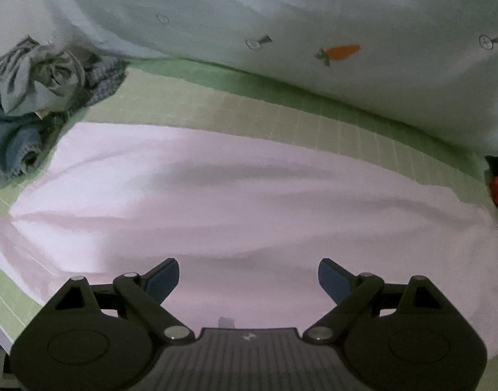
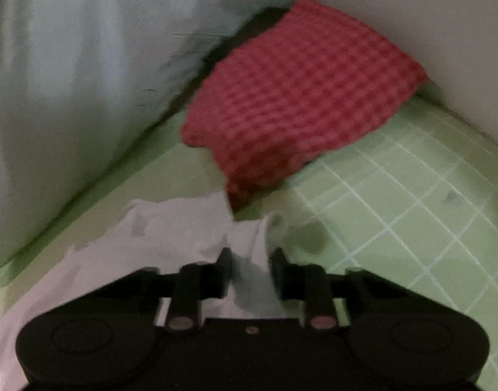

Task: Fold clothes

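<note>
The pale pink garment [image 1: 235,202] lies crosswise before the spread-jawed left gripper [image 1: 248,277]; the right gripper [image 2: 250,267] pinches its end.

Right wrist view blurred throughout. Red checked cloth [image 2: 297,97] cut by left view's right edge. Pale garment [image 1: 216,202] partly hidden behind right gripper [image 2: 250,265]; grip unclear.

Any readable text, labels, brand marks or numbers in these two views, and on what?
None readable.
Left gripper body: small pale emblem, no legible letters.
Quilt: printed carrots and small round outline figures, pictures only.
Pink garment, red checked cloth: no text.
</note>
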`<action>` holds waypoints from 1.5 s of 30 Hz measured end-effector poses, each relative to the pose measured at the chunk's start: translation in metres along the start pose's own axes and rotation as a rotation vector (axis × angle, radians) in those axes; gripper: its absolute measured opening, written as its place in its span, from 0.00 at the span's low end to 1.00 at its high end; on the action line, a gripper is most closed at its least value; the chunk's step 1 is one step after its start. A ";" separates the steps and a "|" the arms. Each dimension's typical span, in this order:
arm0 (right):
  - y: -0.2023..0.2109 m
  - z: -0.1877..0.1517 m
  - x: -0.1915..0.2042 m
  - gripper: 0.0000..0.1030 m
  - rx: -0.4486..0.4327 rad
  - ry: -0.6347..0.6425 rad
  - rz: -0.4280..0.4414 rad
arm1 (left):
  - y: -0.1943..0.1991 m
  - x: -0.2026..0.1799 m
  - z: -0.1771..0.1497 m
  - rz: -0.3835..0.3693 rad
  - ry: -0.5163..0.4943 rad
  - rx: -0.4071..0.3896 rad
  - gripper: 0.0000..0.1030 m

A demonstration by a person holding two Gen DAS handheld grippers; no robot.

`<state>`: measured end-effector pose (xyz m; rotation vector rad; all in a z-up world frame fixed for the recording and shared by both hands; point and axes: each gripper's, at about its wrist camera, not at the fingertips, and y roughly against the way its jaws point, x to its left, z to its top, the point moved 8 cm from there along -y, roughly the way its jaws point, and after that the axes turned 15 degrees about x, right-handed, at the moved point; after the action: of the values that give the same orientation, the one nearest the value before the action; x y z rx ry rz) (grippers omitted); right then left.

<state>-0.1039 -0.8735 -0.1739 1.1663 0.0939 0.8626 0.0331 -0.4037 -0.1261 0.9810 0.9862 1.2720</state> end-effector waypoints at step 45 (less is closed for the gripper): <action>0.051 -0.082 0.010 0.19 -0.010 -0.113 -0.230 | 0.027 0.090 -0.042 0.048 0.222 -0.077 0.91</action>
<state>-0.1641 -0.7980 -0.1632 1.1673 0.1284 0.5923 -0.0103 -0.3110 -0.1154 0.8203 1.0797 1.4716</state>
